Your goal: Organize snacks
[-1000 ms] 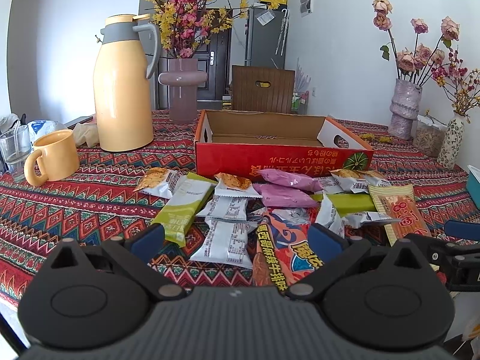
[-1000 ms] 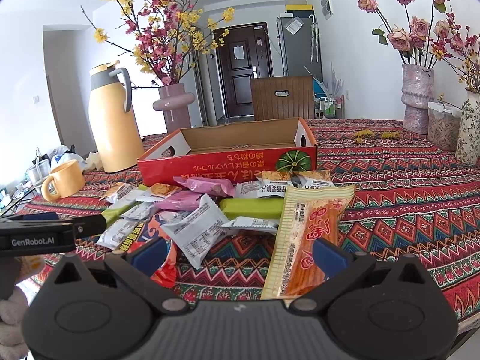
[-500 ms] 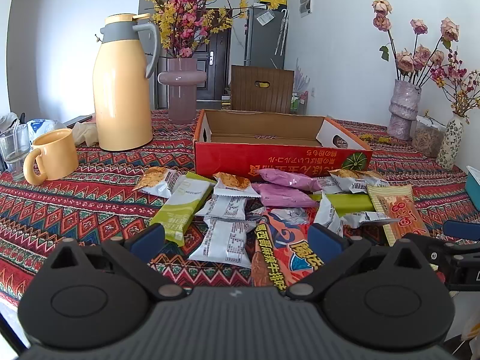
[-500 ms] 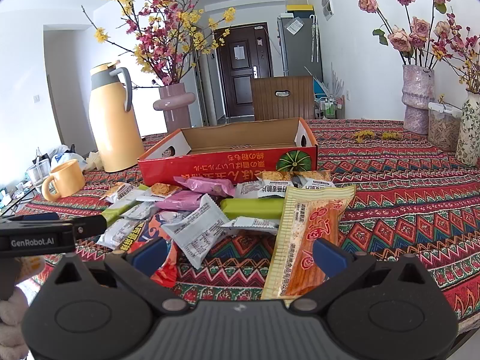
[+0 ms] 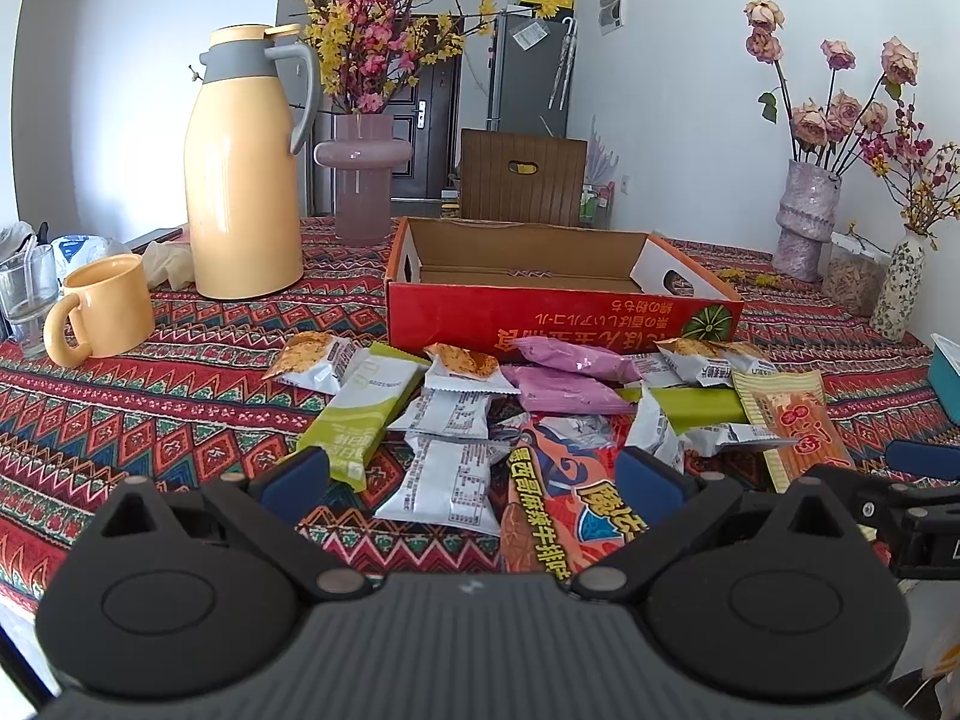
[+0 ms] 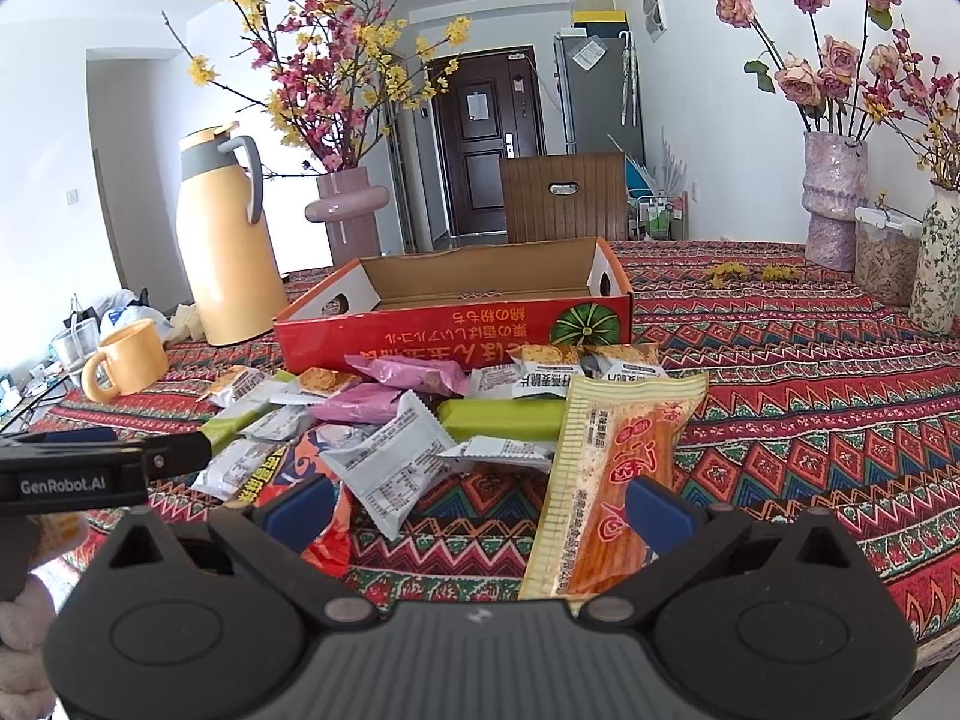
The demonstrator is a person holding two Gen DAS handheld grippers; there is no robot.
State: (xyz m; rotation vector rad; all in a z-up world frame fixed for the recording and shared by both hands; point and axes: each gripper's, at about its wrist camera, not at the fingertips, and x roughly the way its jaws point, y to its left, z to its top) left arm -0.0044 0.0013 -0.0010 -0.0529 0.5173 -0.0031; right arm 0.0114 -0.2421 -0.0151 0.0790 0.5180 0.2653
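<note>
A heap of wrapped snacks (image 5: pixel 510 402) lies on the patterned tablecloth before an open red cardboard box (image 5: pixel 558 306), which looks empty inside. The heap holds pink packets (image 5: pixel 570 357), a green bar (image 5: pixel 366 408), white packets (image 5: pixel 447 480), a long orange-blue packet (image 5: pixel 564 510) and a long yellow-orange packet (image 6: pixel 618 468). My left gripper (image 5: pixel 471 474) hovers open just short of the heap, over the white and orange-blue packets. My right gripper (image 6: pixel 477 507) is open too, with the yellow-orange packet's near end lying between its fingers, untouched. The red box (image 6: pixel 456 318) stands behind the heap in the right wrist view.
A yellow thermos jug (image 5: pixel 246 168), a yellow mug (image 5: pixel 102 312) and a glass (image 5: pixel 24 294) stand at the left. A pink vase (image 5: pixel 360 180) is behind the box; two flower vases (image 6: pixel 834 198) and a clear jar (image 6: pixel 882 258) stand at the right. A teal container's edge (image 5: pixel 945 372) shows far right.
</note>
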